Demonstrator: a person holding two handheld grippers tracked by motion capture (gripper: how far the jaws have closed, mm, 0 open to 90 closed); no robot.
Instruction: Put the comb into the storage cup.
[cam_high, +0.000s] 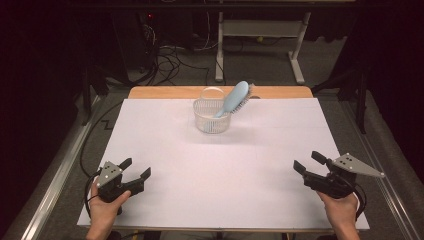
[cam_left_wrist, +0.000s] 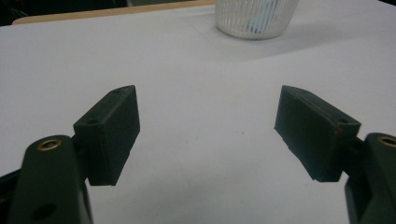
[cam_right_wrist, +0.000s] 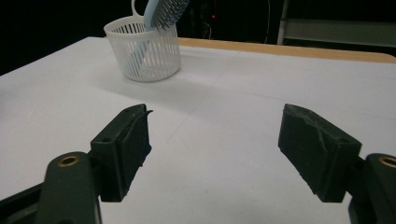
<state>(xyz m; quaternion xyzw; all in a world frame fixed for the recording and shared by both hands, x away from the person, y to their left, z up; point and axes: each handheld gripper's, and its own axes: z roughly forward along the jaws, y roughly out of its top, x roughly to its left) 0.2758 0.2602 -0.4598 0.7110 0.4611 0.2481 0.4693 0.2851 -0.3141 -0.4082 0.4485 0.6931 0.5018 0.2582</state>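
Light-blue hairbrush (cam_high: 235, 98) stands tilted, handle down, in white slotted basket (cam_high: 211, 118), well ahead of both hand-held grippers.

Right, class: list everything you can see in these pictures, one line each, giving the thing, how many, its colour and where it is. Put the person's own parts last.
basket: one, white slotted plastic, far middle of the table, standing upright.
hairbrush: one, light blue, handle down inside the basket, head leaning out over its right rim.
sheet: one, white, covering most of the table top.
table: one, wooden edge showing along the far side.
desk frame: one, white metal, on the floor behind the table.
cables: several, dark, on the floor at the back left.
left claw: one, black, near left corner, open and holding nothing.
right claw: one, black, near right corner, open and holding nothing.
hands: two, at the near edge.
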